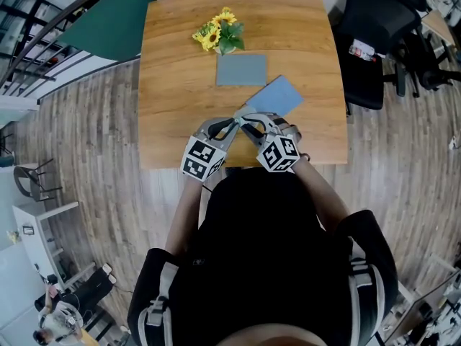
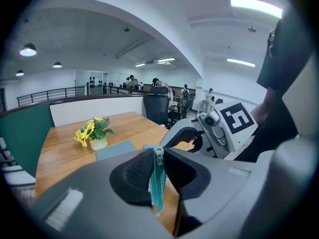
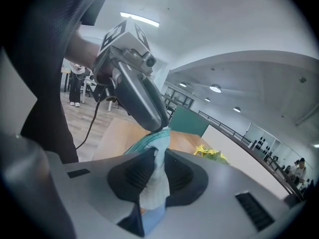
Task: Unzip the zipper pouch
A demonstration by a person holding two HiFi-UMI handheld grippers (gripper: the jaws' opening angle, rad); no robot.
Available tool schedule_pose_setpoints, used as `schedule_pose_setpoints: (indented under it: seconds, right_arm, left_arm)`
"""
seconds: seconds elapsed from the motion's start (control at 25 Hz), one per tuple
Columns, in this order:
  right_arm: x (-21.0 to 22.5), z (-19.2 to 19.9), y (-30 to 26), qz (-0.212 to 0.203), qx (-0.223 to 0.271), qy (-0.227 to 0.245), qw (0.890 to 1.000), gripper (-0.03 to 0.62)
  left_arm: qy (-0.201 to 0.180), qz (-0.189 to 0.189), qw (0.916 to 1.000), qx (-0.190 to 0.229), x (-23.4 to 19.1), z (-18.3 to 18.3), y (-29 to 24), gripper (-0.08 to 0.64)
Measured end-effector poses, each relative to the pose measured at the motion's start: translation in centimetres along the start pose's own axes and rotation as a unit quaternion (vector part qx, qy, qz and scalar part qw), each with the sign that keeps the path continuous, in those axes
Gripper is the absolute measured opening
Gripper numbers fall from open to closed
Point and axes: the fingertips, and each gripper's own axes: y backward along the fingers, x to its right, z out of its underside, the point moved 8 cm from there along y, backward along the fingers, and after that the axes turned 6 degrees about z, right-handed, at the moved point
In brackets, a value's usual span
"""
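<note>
An open-plan office: black swivel chairs [image 1: 371, 42] are sitting beside the wooden table [image 1: 173, 121], people [image 2: 158, 82] are standing under strip lights [image 2: 255, 6]

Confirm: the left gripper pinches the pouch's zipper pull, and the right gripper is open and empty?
No. The right gripper view shows the right gripper shut on fabric of the blue zipper pouch, not open and empty. The left gripper does pinch the zipper pull.

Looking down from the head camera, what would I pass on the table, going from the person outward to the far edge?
Left gripper and right gripper side by side → blue zipper pouch → grey-blue square mat → pot of yellow flowers.
</note>
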Motion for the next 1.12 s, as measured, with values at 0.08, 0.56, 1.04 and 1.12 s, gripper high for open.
schedule_pose_setpoints:
  seconds: [0.08,0.56,1.04,1.12]
  right_arm:
    - [-0.1,0.1,0.0,-0.005,0.002,0.006,1.000,0.064]
    - [-0.4,0.4,0.4,-0.025,0.011,0.006,1.000,0.064]
    - [0.7,0.5,0.9,-0.010,0.025,-0.076,0.997,0.064]
    - [0.7,0.6,1.1,-0.007,0.025,-0.086,0.996,0.064]
  left_arm:
    - [-0.055,-0.005,0.9983,-0.018,0.3,-0.4,-0.2,0.073]
    - [-0.248,0.092,0.9560,-0.128,1.2,-1.3,-1.0,0.078]
    - [-0.288,0.057,0.9495,-0.111,1.5,-2.2,-0.9,0.067]
    - [-0.290,0.055,0.9491,-0.111,1.6,-2.3,-0.8,0.059]
